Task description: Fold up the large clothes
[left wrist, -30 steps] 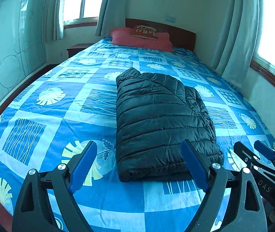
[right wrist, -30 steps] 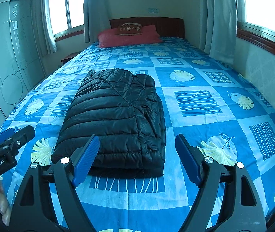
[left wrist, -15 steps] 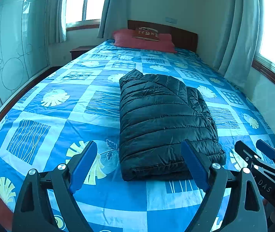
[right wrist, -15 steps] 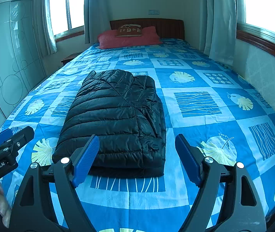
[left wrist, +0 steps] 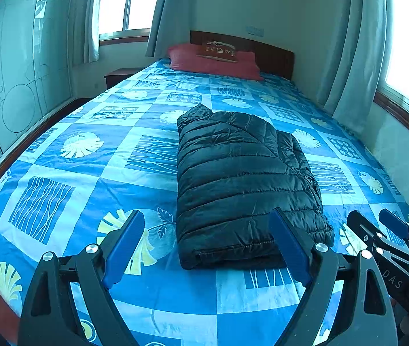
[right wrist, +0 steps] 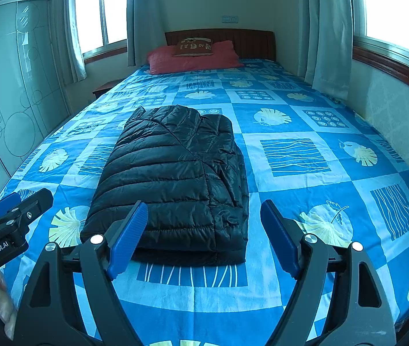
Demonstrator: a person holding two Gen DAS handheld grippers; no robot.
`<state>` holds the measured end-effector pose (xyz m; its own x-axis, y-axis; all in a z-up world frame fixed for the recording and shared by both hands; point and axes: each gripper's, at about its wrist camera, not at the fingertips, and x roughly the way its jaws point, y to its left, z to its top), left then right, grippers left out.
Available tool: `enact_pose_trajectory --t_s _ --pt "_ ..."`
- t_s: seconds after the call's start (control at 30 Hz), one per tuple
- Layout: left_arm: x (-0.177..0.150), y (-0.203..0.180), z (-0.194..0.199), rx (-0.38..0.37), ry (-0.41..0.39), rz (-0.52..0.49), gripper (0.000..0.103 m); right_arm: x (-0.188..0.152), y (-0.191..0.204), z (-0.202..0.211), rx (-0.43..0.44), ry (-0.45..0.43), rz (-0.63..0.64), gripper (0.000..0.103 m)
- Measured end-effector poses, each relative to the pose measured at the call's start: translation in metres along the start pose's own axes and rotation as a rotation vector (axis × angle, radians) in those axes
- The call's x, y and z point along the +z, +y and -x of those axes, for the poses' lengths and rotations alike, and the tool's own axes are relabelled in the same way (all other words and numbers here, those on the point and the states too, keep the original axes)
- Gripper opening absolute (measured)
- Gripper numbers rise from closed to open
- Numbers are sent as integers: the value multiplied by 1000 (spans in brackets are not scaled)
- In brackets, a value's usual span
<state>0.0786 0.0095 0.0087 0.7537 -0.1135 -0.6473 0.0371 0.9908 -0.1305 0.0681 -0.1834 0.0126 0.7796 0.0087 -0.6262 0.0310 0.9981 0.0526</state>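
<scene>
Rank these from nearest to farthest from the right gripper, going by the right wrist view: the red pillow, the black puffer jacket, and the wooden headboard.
From the right gripper:
1. Black puffer jacket, folded on the bed just ahead, slightly left.
2. Red pillow, at the far end of the bed.
3. Wooden headboard, behind the pillow against the wall.

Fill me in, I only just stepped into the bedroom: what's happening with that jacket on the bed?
A person holds a gripper in each hand, folding clothes. The black puffer jacket lies folded into a compact bundle on the blue patterned bedspread. The left gripper and right gripper both hover open at the near edge of the jacket, neither touching it. The fold looks about done.
</scene>
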Motion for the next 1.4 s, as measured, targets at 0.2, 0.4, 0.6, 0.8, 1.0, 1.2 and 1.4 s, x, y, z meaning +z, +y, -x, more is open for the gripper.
enact_pose_trajectory --t_s 0.2,0.4,0.6,0.8,1.0,1.2,1.4 --pt "1 0 1 4 -3 2 87 0 2 1 0 -1 1 80" --pt "1 -1 3 8 -8 10 87 0 2 1 1 -1 2 80" --pt "1 -1 4 6 -8 9 87 0 4 1 0 -1 4 80" --pt "0 -4 6 13 -17 -1 87 0 6 1 1 -1 4 81" --pt "1 -9 8 28 -28 -20 87 -1 9 2 1 -3 8 81" --pt "2 -8 6 24 -18 -16 87 -2 10 2 0 -2 9 81" --pt "1 -5 6 43 -33 13 88 -5 13 1 3 1 10 81"
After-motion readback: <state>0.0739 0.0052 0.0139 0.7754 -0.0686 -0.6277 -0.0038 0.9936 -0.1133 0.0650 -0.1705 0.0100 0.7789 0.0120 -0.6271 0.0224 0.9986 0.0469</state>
